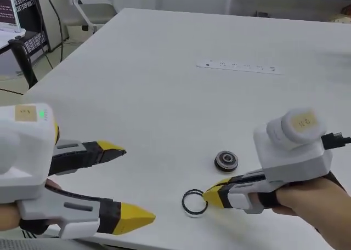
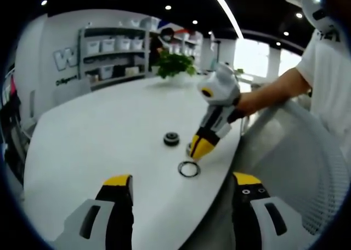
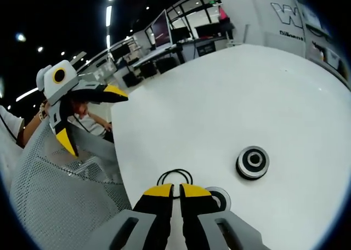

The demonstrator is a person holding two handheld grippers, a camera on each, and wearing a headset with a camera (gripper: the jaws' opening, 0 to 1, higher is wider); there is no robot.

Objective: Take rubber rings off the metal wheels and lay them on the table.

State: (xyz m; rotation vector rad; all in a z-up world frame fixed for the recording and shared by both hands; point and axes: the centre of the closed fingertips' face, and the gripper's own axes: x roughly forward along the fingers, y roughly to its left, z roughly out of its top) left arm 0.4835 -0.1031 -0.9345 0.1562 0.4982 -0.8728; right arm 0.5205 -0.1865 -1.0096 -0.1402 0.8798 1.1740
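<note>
You hold two grippers: left gripper (image 1: 131,183) and right gripper (image 1: 209,197). One table (image 1: 164,96) carries one wheel (image 1: 226,160), a second disc (image 3: 221,197) half hidden, one strip (image 1: 239,67), and perhaps two overlapping rings (image 1: 194,202).
</note>
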